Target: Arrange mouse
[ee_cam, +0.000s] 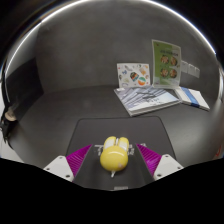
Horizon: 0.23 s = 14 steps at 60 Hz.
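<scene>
At the bottom centre of the frame, the gripper [113,160] stands spread wide, its purple pads [79,157] flanking a yellow mouse [113,153] with gaps either side. The mouse rests on a dark mat [112,132]. Booklets [148,96] lie right of centre.

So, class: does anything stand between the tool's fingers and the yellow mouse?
Nothing visible does. The yellow mouse sits on the dark mat, directly between the open tool's fingers, with a gap either side. The leaflets lie well beyond it.
</scene>
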Motion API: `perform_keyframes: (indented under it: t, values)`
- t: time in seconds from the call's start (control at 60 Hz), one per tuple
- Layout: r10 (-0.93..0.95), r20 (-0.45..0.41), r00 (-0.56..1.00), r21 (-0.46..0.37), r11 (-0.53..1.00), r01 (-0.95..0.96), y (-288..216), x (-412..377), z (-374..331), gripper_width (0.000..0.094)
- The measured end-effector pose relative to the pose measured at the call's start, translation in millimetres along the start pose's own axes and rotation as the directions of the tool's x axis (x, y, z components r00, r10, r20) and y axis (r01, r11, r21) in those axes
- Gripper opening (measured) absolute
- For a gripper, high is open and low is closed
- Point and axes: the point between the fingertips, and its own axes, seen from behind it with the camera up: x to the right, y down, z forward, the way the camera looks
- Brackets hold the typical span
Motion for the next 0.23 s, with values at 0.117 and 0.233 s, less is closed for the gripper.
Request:
perform_keyframes:
  t: [0.117,0.233]
  values:
    - [-0.01,0.037,0.999,0.009,1.0,0.01,8.2,-1.6,-45.8,0.0852]
    - [-0.018,0.049,0.999,0.008,1.0,0.017,27.1,17.8,-87.9,0.0853]
